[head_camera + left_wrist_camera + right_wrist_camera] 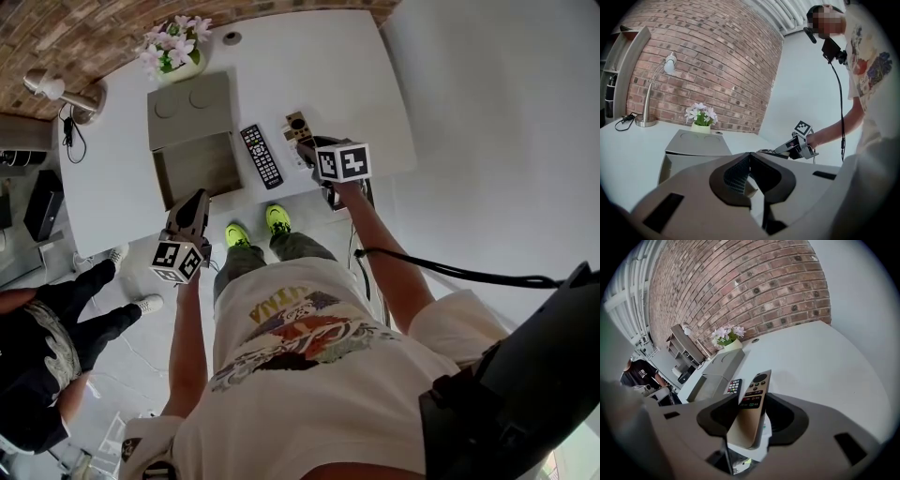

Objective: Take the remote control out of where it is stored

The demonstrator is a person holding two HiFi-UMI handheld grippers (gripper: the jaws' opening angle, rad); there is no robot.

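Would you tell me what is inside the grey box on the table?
Its open compartment looks empty; whatever lies beneath the lid is hidden.

Workroom with the feel of an office or studio: a bare red brick wall (708,61) backs a broad white table (356,84). A metal desk lamp (645,122) stands at the table's far left corner, and a pot of pale flowers (176,47) sits on its far edge against the brick. A tall shelf unit (633,61) stands beside the lamp end, a plain pale wall (797,89) meets the brick at the corner, and the floor (141,347) is smooth light grey.
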